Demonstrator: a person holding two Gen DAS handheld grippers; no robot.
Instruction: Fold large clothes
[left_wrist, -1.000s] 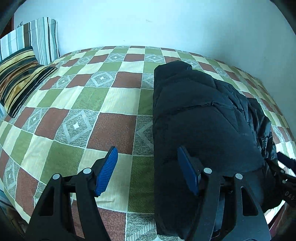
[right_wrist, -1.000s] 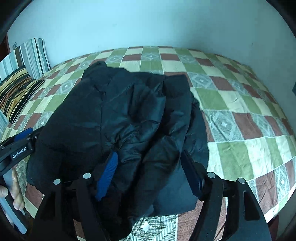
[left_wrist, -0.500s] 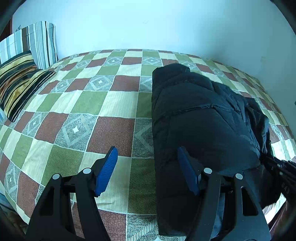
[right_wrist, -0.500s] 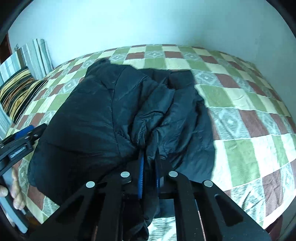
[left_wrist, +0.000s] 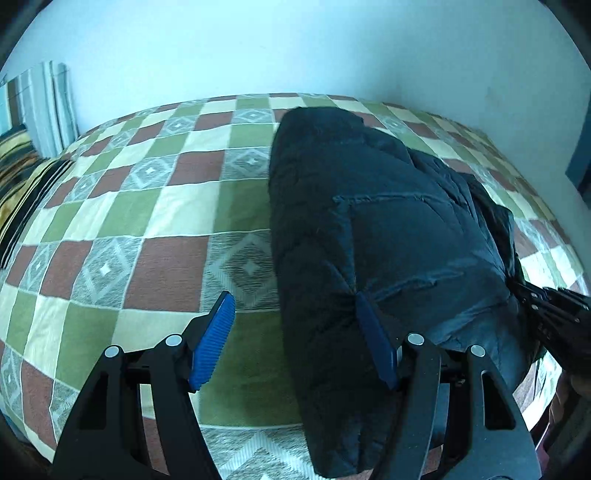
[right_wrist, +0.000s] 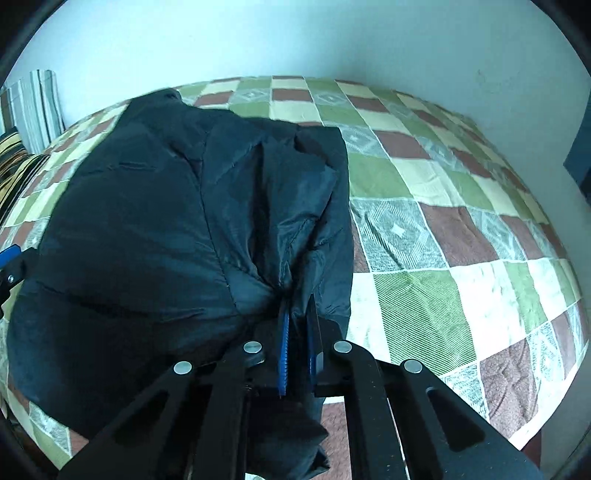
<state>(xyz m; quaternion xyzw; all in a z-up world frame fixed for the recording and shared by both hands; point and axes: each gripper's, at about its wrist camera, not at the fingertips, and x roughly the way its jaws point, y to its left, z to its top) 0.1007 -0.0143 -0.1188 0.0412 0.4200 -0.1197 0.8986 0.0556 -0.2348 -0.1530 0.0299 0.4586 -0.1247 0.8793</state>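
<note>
A black padded jacket (left_wrist: 369, 229) lies bunched on a checked bedspread (left_wrist: 155, 206); it also fills the left half of the right wrist view (right_wrist: 166, 221). My left gripper (left_wrist: 295, 339) is open, its left pad over the bedspread and its right pad against the jacket's near left edge. My right gripper (right_wrist: 297, 350) is shut on a fold of the jacket at its near right edge. The right gripper's black frame shows at the right edge of the left wrist view (left_wrist: 550, 314).
Striped pillows (left_wrist: 33, 147) lie at the far left of the bed. A pale wall (left_wrist: 295, 48) runs behind the bed. A dark frame (right_wrist: 580, 147) stands at the right wall. The bedspread (right_wrist: 443, 221) lies bare to the jacket's right.
My right gripper went from open over the jacket to shut on a fold of it, and the fabric has been drawn toward me. My left gripper stayed open and shifted slightly.
</note>
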